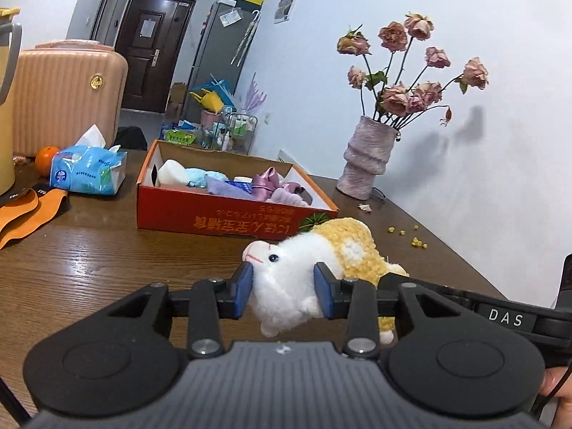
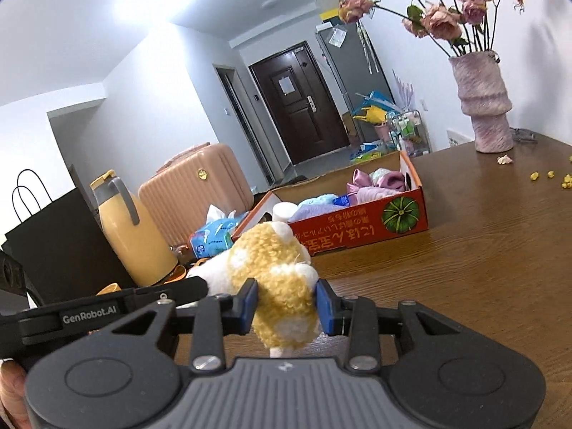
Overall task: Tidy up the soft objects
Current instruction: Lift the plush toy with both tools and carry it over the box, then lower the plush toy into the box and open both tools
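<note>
While both grips hold: I carry one plush sheep [image 1: 304, 271] between my two tools, so its floppy body does not sag.
Left gripper [image 1: 282, 286]: narrow, pads pressed into the white head, lower centre of frame.
Right gripper [image 2: 286, 302]: narrow, clamped on the yellow woolly rump.
Toy's place: raised off the wooden table [image 1: 107, 250], just before the red cardboard box [image 1: 221, 218].
Box: already holds soft cloths, likely the toy's destination.
</note>
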`<move>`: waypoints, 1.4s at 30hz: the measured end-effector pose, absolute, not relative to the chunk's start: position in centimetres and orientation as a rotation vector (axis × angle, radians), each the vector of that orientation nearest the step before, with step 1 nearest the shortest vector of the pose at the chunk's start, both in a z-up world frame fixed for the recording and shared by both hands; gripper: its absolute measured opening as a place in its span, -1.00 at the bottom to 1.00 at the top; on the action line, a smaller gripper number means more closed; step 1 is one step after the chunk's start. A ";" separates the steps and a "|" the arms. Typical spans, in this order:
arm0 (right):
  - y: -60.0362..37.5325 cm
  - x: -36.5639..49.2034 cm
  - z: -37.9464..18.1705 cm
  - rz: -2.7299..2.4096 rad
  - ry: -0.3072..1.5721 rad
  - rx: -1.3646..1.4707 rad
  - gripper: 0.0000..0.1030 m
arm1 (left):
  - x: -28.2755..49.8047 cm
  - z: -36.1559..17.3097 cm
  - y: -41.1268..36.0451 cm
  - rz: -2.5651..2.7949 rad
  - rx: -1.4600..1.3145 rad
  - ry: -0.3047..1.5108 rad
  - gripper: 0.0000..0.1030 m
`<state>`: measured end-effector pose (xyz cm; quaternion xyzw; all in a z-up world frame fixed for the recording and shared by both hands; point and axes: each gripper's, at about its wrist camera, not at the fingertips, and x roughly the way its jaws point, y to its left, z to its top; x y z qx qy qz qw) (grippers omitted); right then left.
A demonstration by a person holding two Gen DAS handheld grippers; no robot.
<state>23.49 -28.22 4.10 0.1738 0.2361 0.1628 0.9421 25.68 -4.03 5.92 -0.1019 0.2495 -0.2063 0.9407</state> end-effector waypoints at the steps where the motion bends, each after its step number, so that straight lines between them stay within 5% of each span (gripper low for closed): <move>1: -28.3 23.3 4.3 0.331 0.477 0.355 -0.34 | 25.5 6.1 -4.0 -0.421 -0.208 0.507 -0.27; 8: -28.5 25.6 7.2 0.330 0.406 0.302 -0.34 | 29.5 9.5 -4.8 -0.436 -0.192 0.454 -0.27; 18: -30.9 41.9 13.1 0.302 0.380 0.280 -0.38 | 47.9 14.5 -8.0 -0.449 -0.198 0.449 -0.31; 30: -32.0 62.2 5.1 0.232 0.626 0.313 -0.38 | 66.8 4.8 -10.3 -0.352 -0.206 0.677 -0.31; 42: -28.1 65.3 -0.1 0.214 0.779 0.275 -0.17 | 68.1 1.0 -9.1 -0.285 -0.123 0.745 -0.21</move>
